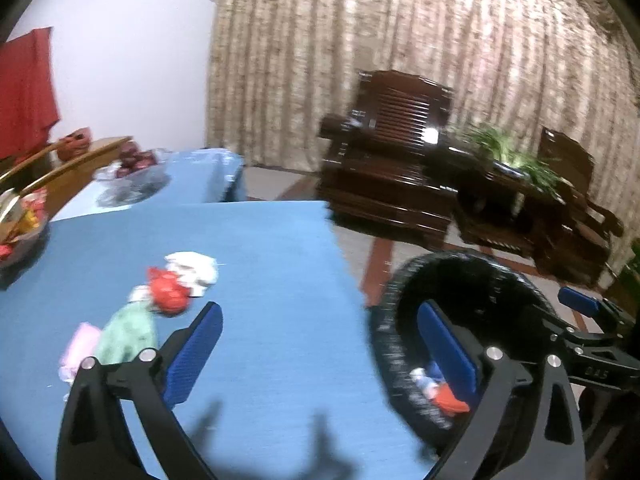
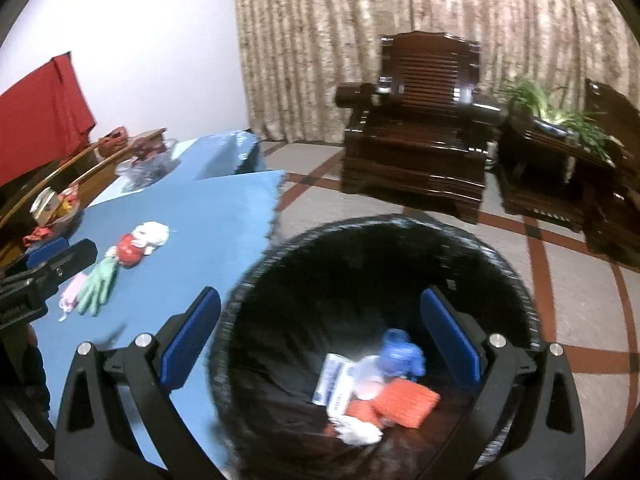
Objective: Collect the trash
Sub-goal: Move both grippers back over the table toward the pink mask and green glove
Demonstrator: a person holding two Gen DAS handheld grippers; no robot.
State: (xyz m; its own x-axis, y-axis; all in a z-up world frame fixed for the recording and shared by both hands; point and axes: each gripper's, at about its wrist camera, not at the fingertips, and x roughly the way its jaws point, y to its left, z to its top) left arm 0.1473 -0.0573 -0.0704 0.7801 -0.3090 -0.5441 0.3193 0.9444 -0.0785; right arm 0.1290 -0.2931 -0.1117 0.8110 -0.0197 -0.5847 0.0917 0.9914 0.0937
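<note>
Right wrist: trash bin [image 2: 500, 264] beneath hand-held gripper [image 2: 320, 340].

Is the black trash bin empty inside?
No, in the right wrist view the black trash bin already holds an orange packet, a blue wrapper and some white paper.

I saw a dark wooden armchair [image 2: 416, 128] standing before a beige curtain [image 2: 400, 20], with a green potted plant [image 2: 556, 112] on a dark side table just beside it. A red cloth [image 2: 40, 116] hung at the far left, and a glass bowl [image 2: 146, 166] sat on the blue tabletop [image 2: 208, 216].
</note>
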